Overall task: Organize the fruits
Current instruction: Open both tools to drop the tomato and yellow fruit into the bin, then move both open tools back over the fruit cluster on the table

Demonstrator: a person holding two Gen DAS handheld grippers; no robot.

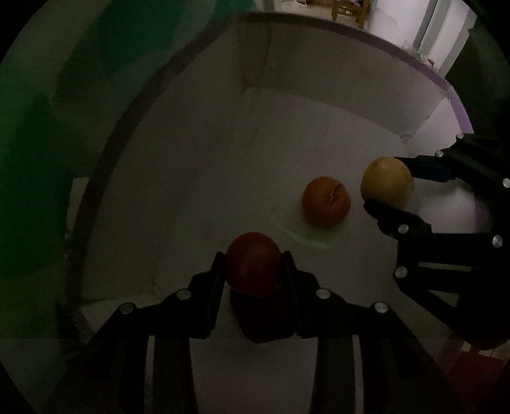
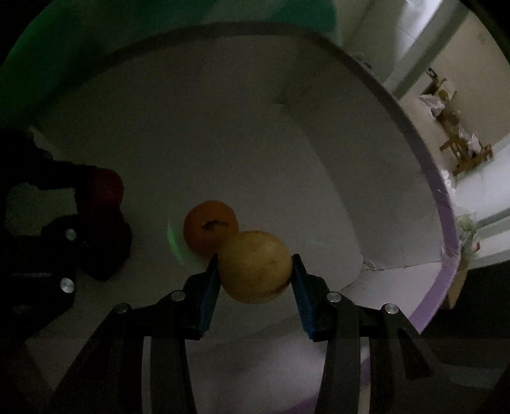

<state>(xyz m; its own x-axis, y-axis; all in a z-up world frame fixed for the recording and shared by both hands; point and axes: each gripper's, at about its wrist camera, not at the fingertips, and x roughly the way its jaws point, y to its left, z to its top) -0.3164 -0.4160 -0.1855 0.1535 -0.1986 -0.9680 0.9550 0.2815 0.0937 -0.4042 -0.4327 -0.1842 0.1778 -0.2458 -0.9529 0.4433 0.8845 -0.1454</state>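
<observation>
Both grippers point down into a large white box (image 1: pixel 197 178) with a purple rim (image 2: pixel 446 223). My left gripper (image 1: pixel 253 264) is shut on a dark red apple (image 1: pixel 253 261), held just above the box floor. An orange fruit (image 1: pixel 325 201) lies on the floor to its right. My right gripper (image 2: pixel 255 270) is shut on a yellow round fruit (image 2: pixel 255 266), its blue pads (image 2: pixel 210 286) pressing both sides, right beside the orange fruit (image 2: pixel 208 231). In the left wrist view the right gripper (image 1: pixel 387 186) holds the yellow fruit (image 1: pixel 386 182); in the right wrist view the left gripper (image 2: pixel 102 203) and red apple (image 2: pixel 106 188) sit dark at the left.
The box's white walls (image 2: pixel 318 159) rise on all sides around the grippers. A green surface (image 1: pixel 38 159) lies outside to the left. Beyond the rim, a bright room shows wooden furniture (image 2: pixel 462 153) and a pale door (image 1: pixel 446 28).
</observation>
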